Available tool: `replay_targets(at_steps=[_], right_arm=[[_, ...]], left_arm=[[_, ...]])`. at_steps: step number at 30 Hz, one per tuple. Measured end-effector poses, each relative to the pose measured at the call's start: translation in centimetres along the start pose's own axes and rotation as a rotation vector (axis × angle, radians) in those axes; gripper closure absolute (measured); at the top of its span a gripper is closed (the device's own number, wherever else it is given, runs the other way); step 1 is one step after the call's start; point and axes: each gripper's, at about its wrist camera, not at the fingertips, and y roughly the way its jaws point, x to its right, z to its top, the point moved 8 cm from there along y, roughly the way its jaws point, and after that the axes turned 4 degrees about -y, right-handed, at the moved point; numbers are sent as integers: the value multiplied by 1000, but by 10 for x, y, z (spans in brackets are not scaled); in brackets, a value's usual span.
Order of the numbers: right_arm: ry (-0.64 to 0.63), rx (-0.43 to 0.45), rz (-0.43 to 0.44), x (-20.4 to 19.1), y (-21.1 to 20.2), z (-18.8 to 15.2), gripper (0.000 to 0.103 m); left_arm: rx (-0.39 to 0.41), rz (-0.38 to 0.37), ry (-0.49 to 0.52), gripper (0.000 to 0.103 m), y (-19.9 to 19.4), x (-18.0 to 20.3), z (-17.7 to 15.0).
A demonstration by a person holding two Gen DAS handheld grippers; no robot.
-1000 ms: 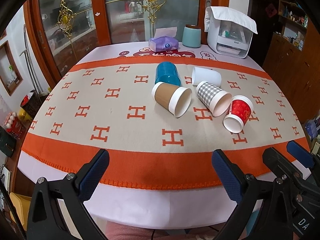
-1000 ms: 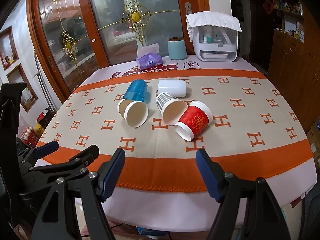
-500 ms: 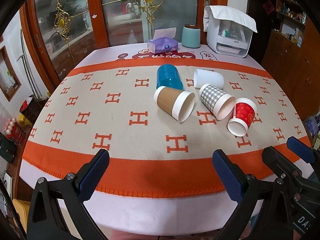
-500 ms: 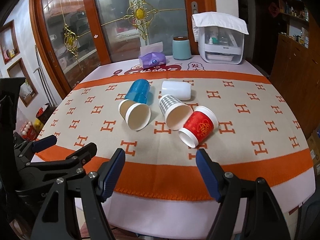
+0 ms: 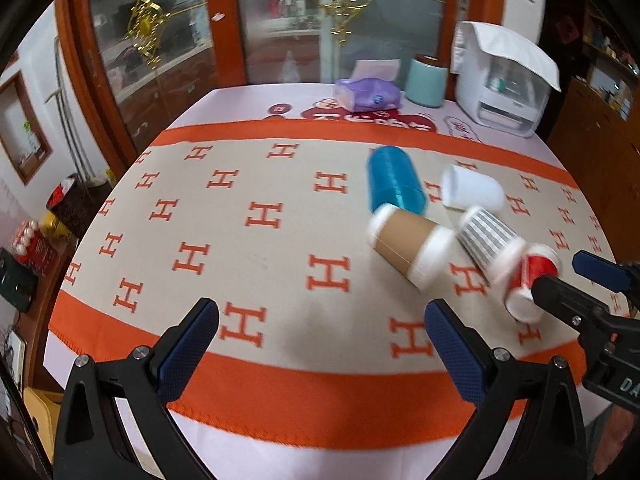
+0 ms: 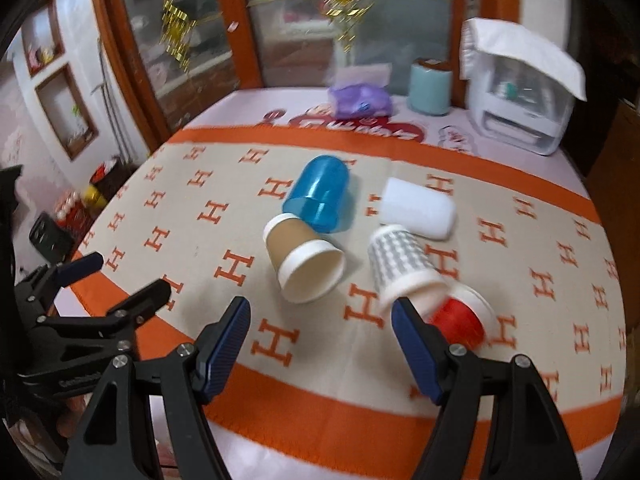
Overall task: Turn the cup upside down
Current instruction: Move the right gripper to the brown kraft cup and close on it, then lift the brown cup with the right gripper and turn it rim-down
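Several cups lie on their sides on the orange and beige cloth: a blue plastic cup (image 6: 320,196), a brown paper cup (image 6: 304,264), a white cup (image 6: 418,208), a grey checked cup (image 6: 400,266) and a red cup (image 6: 460,320). The same cups show in the left wrist view, the brown one (image 5: 408,250) and the red one (image 5: 528,280) among them. My right gripper (image 6: 320,332) is open and empty, close in front of the brown and red cups. My left gripper (image 5: 320,340) is open and empty, over bare cloth left of the cups.
At the table's far end stand a purple tissue pack (image 6: 360,100), a teal canister (image 6: 430,86) and a white appliance (image 6: 520,96). Glass cabinet doors rise behind the table. The right gripper shows at the right edge of the left wrist view (image 5: 580,296).
Both grippers have moved forward over the table toward the cups. The cups look larger and nearer. Both stay open.
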Motion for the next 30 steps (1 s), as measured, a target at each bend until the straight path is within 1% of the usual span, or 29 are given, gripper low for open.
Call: replay_targets(at_steps=[2, 7, 11, 15, 18, 20, 23, 25, 26, 30], right_arm=[[-32, -33, 17, -5, 18, 11, 30], [-104, -124, 10, -12, 62, 32, 30], [-138, -198, 6, -13, 94, 41, 30], [-166, -268, 25, -17, 117, 42, 30], [-184, -305, 23, -18, 129, 40, 30], [-184, -324, 28, -19, 135, 38, 30], [-166, -370, 60, -21, 146, 31, 30], [-145, -390, 57, -20, 149, 27, 36], [-135, -383, 58, -19, 148, 28, 36], [-29, -383, 82, -12, 140, 25, 37]], left_arm=[[-6, 10, -21, 1, 9, -10, 6], [-49, 32, -70, 1, 39, -36, 14], [-99, 30, -113, 1, 62, -52, 5], [-128, 37, -116, 1, 76, -58, -4], [-141, 32, -115, 1, 83, -58, -9], [-146, 29, -112, 1, 86, -57, -10], [-152, 22, -108, 1, 89, -55, -11], [-156, 17, -105, 1, 91, -53, -12], [-158, 16, -104, 1, 92, -53, -12], [-165, 9, -106, 1, 93, -52, -14]])
